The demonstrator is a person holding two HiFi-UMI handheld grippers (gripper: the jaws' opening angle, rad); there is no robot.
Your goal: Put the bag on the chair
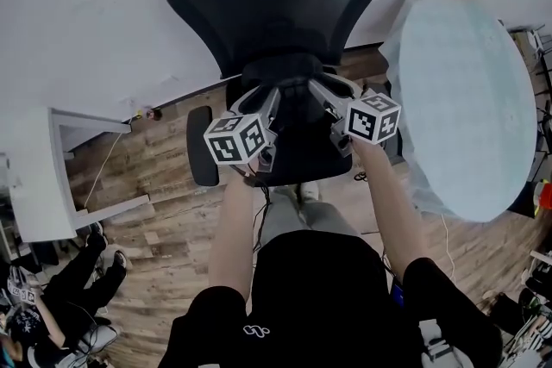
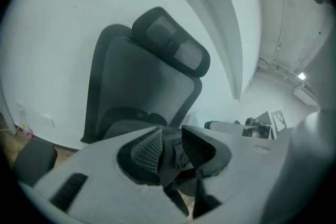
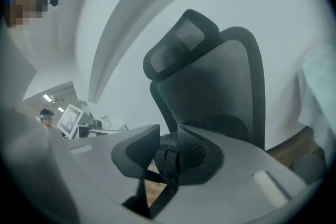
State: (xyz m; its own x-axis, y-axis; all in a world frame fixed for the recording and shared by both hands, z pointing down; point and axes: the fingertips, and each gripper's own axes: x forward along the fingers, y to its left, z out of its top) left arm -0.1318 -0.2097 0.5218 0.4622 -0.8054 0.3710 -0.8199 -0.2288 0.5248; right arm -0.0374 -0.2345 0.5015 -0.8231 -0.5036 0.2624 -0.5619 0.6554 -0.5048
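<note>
chair [image 1: 276, 9]: black, straight ahead of both grippers | bag [image 1: 297, 121]: dark, over the seat, between the two grippers | left gripper [image 2: 172, 148]: jaws apart, bag fabric loose in the gap, not squeezed | right gripper [image 3: 168, 150]: jaws apart, strap [image 3: 169, 164] between them, leaning on one jaw

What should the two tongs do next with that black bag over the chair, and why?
Probably draw the left tongs and right tongs back off the straps: the bag seems to lie on the chair, and both tongs stand open round them.
</note>
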